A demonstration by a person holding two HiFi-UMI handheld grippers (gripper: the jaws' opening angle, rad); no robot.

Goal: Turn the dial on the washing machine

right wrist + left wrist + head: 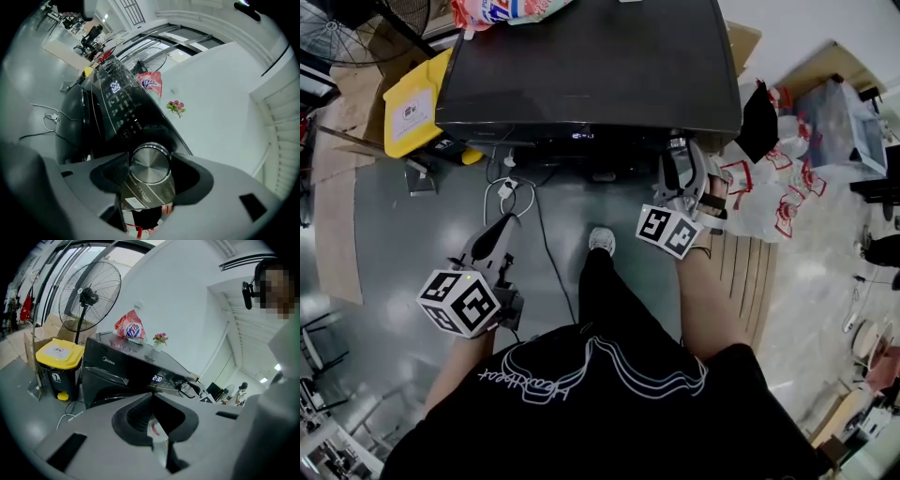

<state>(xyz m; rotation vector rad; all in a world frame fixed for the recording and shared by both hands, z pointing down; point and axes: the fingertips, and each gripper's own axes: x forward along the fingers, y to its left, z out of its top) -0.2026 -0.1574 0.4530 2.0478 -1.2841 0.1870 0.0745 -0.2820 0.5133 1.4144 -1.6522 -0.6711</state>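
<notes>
your right gripper (149,162) clamped on dial (150,166), washing machine (581,66) front-right corner | dial axis straight along your jaws | left gripper (151,397) closed, empty, farther off

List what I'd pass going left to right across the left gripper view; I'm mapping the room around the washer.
yellow bin → red-and-white bag → pink flowers → right gripper at the machine's panel
</notes>
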